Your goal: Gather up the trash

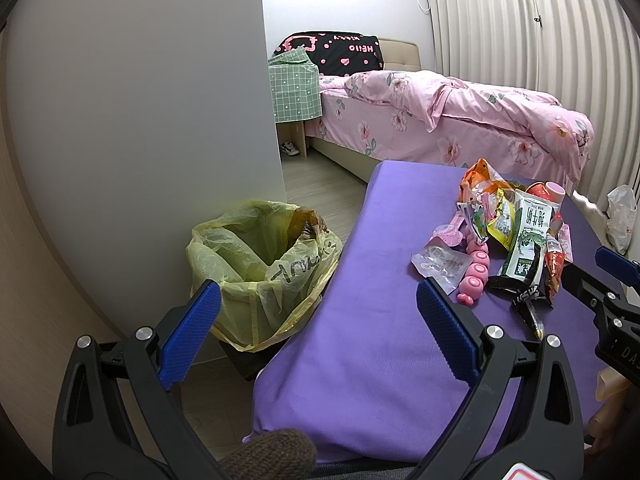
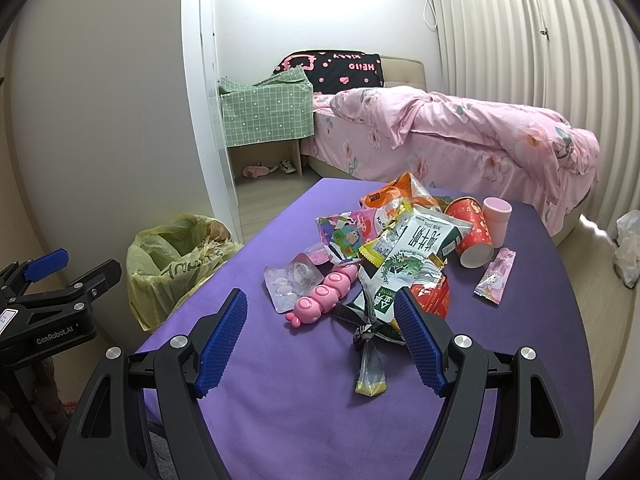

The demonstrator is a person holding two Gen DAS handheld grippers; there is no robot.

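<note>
A heap of trash (image 2: 404, 248) lies on the purple-covered table (image 2: 280, 384): a green-and-white carton (image 2: 416, 248), a red paper cup (image 2: 474, 234), a pink cup (image 2: 497, 216), an orange bag (image 2: 396, 192), a clear blister pack (image 2: 286, 280), a pink caterpillar toy (image 2: 324, 294) and a twisted dark wrapper (image 2: 370, 356). My right gripper (image 2: 320, 304) is open and empty, just short of the heap. My left gripper (image 1: 318, 300) is open and empty too, over the table's left edge (image 1: 332, 320) beside the bin (image 1: 260, 264). The heap (image 1: 516, 236) lies to its right.
The bin (image 2: 172, 268), lined with a yellow bag, stands on the floor left of the table, against a white wall (image 1: 140, 120). A pink bed (image 2: 460, 136) and a green-covered stand (image 2: 264, 116) are behind. A white plastic bag (image 2: 628, 248) lies on the floor at right.
</note>
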